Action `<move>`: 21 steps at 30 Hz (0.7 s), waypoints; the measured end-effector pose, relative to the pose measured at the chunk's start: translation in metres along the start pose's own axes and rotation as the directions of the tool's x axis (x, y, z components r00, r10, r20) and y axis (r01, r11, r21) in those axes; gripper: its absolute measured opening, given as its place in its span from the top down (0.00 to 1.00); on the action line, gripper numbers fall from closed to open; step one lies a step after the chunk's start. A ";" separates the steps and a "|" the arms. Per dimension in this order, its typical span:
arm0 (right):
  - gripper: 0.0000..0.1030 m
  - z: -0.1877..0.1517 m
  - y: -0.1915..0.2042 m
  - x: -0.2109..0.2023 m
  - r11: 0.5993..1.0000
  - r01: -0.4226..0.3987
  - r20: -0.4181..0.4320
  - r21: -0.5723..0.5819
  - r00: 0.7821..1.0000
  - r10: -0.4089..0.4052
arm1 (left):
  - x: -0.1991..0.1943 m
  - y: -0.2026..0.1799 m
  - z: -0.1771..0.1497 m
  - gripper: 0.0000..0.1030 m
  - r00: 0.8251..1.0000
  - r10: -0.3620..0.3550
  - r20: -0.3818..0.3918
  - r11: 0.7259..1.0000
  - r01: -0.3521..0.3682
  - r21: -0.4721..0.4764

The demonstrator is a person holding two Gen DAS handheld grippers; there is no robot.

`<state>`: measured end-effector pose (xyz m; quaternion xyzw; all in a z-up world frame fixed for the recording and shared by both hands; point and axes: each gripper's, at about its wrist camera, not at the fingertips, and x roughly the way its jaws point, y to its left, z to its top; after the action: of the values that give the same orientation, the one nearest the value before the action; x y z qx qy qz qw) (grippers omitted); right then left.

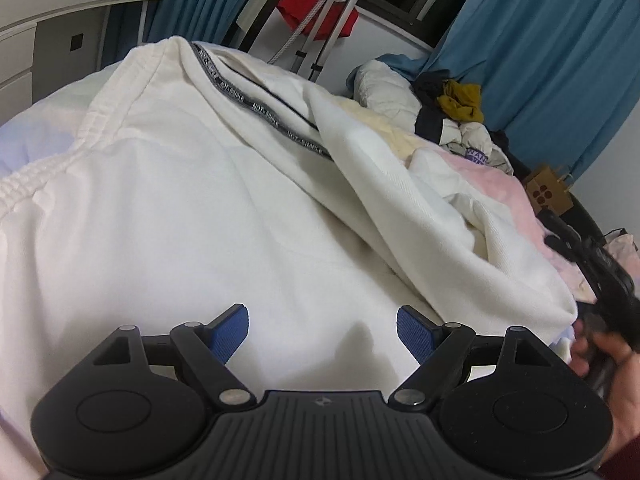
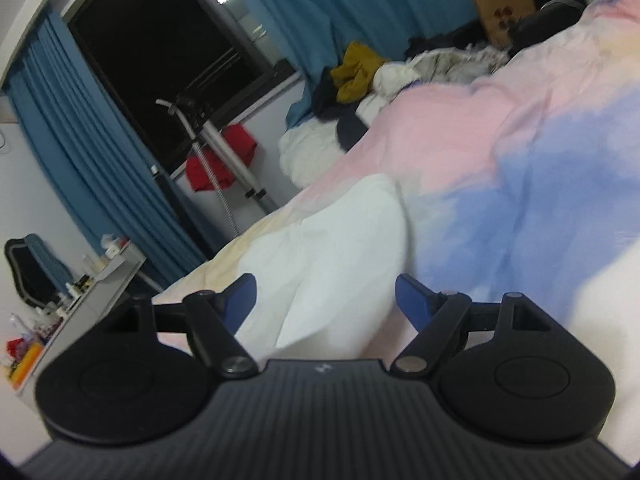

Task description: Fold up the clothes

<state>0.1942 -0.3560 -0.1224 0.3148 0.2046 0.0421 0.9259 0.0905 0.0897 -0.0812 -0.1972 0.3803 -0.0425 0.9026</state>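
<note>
A white garment (image 1: 200, 216) with a lettered grey tape (image 1: 256, 108) along a seam lies spread over the bed, one flap folded across its right side. My left gripper (image 1: 323, 330) is open just above the cloth and holds nothing. In the left wrist view the right gripper (image 1: 600, 292) shows as a dark blurred shape at the garment's right edge, with a hand under it. In the right wrist view my right gripper (image 2: 325, 300) is open and empty over a white corner of cloth (image 2: 332, 240) on the pastel bedspread (image 2: 520, 152).
A heap of other clothes (image 1: 452, 108) lies at the far end of the bed, also in the right wrist view (image 2: 360, 76). A brown paper bag (image 1: 548, 192) stands at the right. A metal stand with a red cloth (image 1: 320, 12), blue curtains (image 1: 540, 60) and a white dresser (image 1: 48, 24) are behind.
</note>
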 end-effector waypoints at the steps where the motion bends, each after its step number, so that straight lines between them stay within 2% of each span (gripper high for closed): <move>1: 0.23 0.000 -0.002 0.009 1.000 -0.012 -0.013 0.016 1.000 0.012 | 0.002 -0.002 -0.001 0.19 1.000 0.006 0.000 1.000 -0.006 0.007; 5: 0.23 -0.008 -0.004 0.038 0.997 -0.059 -0.083 0.055 0.995 0.064 | 0.009 -0.008 -0.004 0.19 0.999 0.035 0.016 0.998 -0.036 0.042; 9: 0.25 -0.020 0.008 0.045 0.986 -0.155 -0.105 0.057 0.981 0.161 | 0.011 -0.010 -0.004 0.19 0.999 0.037 0.026 0.998 -0.038 0.049; 10: 0.33 -0.021 0.013 0.044 0.986 -0.163 -0.101 0.039 0.981 0.166 | 0.011 -0.011 -0.004 0.19 0.999 0.036 0.028 0.998 -0.038 0.050; 11: 0.36 -0.022 0.017 0.044 0.987 -0.161 -0.099 0.014 0.982 0.162 | 0.011 -0.011 -0.004 0.19 0.999 0.036 0.030 0.998 -0.037 0.051; 12: 0.50 -0.022 0.022 0.042 0.989 -0.146 -0.095 -0.020 0.985 0.144 | 0.011 -0.011 -0.004 0.19 0.999 0.035 0.032 0.998 -0.037 0.051; 13: 0.69 -0.022 0.027 0.041 0.990 -0.126 -0.088 -0.057 0.989 0.121 | 0.012 -0.012 -0.004 0.19 0.999 0.034 0.035 0.998 -0.036 0.052; 15: 0.90 -0.022 0.035 0.037 0.990 -0.082 -0.068 -0.119 0.995 0.074 | 0.012 -0.012 -0.004 0.19 0.999 0.033 0.039 0.998 -0.035 0.054; 21: 0.93 -0.001 0.043 0.005 0.990 -0.059 0.073 -0.129 0.995 0.069 | 0.009 -0.013 -0.003 0.19 0.998 0.018 0.060 0.999 -0.021 0.044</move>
<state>0.2003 -0.3205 -0.0991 0.2630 0.1551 0.0725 0.9495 0.0963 0.0748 -0.0841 -0.1746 0.3539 -0.0361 0.9181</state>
